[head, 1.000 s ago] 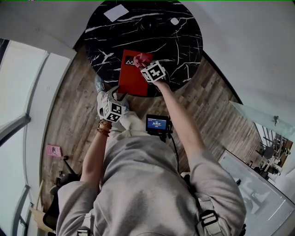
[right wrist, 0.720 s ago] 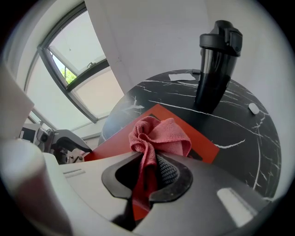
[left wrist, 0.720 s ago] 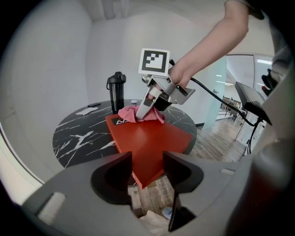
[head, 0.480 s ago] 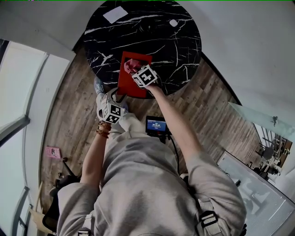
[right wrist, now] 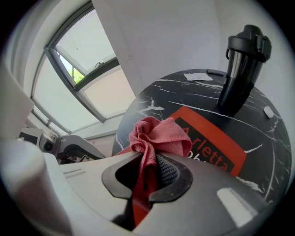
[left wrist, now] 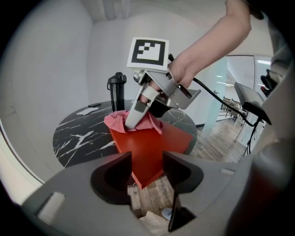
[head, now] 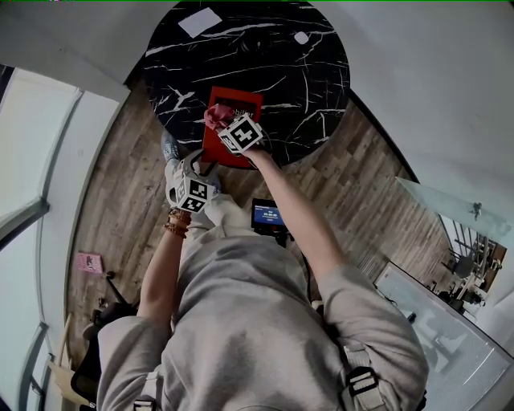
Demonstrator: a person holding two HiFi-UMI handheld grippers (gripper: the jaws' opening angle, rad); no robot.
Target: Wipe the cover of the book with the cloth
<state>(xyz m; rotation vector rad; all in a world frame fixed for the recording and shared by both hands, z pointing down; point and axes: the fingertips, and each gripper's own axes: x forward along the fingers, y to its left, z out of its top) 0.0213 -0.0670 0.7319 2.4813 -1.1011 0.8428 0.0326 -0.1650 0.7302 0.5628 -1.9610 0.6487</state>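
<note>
A red book (head: 224,151) with a black title panel lies on the near edge of the round black marble table (head: 305,88). My right gripper (right wrist: 150,179) is shut on a bunched pink cloth (right wrist: 159,136). The cloth (head: 215,117) presses on the cover near the book's left edge. My left gripper (left wrist: 146,168) hangs at the table's near edge with its jaws wide apart. The book's near corner (left wrist: 146,177) shows in the gap between them, and I see no pad pressing on it. From the left gripper view, the right gripper's fingers (left wrist: 133,114) come down onto the cloth (left wrist: 119,120).
A black bottle (right wrist: 240,64) stands on the table beyond the book. A white sheet (head: 201,22) and a small white thing (head: 302,37) lie at the far side. Wooden floor surrounds the table. A small screen (head: 267,215) hangs at the person's chest.
The right gripper has dragged the cloth leftward across the cover, from the book's right part to its left edge. The left gripper has stayed where it was.
</note>
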